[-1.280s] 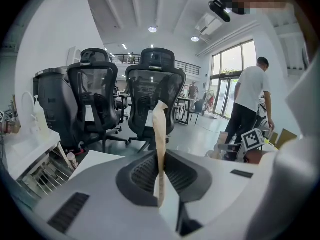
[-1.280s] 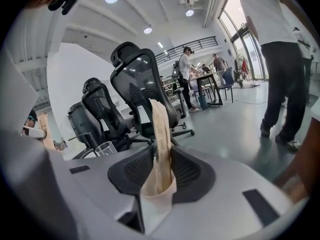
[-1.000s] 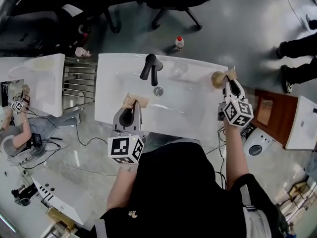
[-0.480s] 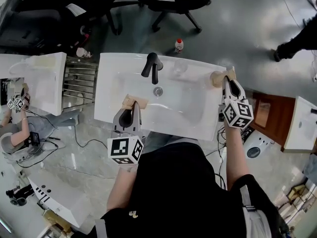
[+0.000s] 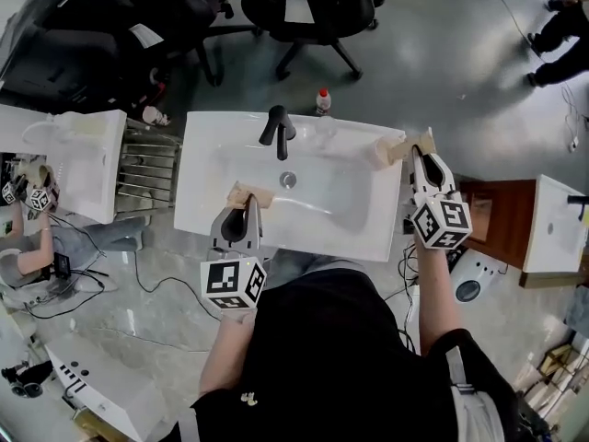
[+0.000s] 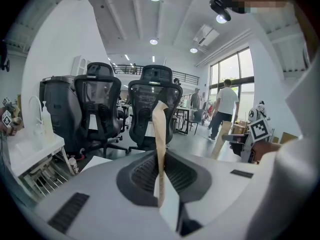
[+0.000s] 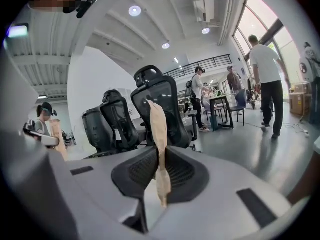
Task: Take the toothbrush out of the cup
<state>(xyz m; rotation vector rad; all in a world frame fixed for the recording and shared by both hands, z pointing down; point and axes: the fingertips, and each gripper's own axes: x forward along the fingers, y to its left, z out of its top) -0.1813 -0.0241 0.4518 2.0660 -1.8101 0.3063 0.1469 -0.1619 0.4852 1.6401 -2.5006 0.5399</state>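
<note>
Toothbrush: not made out in any view. No handle or bristles visible, so place judged only from the cup.
Cup: probably the tan rounded shape (image 5: 382, 152) on the right rear corner of the washbasin (image 5: 195, 182), just left of the right tool's tip. Too small to confirm as a cup.
Right gripper (image 5: 424, 145): closed, tan pads (image 7: 159, 134) pressed flat together. Only the pads show between the jaws in the right gripper view, so no telling whether a thin handle is pinched there.
Left gripper (image 5: 247, 194): closed as well, tan pads (image 6: 160, 149) touching with nothing between them. Held over the basin's front rim, well apart from the cup.
Nearer hand: right, clearly. Cup shape just beside its tip, while the left gripper sits across the basin from it.
Key relation: cup ahead and to the left of the right gripper's tip. A tan band seems to run from the shape toward the pads, either brush handle or pad tape, not tellable.
Long axis: a toothbrush standing in a cup would likely be near upright, crossing jaws that point forward and only a little downward.
Next move, as a judgement: a lift straight up along that axis if the handle is held, otherwise a fresh reach down and left to the cup.
Faucet (image 5: 278, 127): black, well to the left of the right tool, beyond the left tool's tip.
</note>
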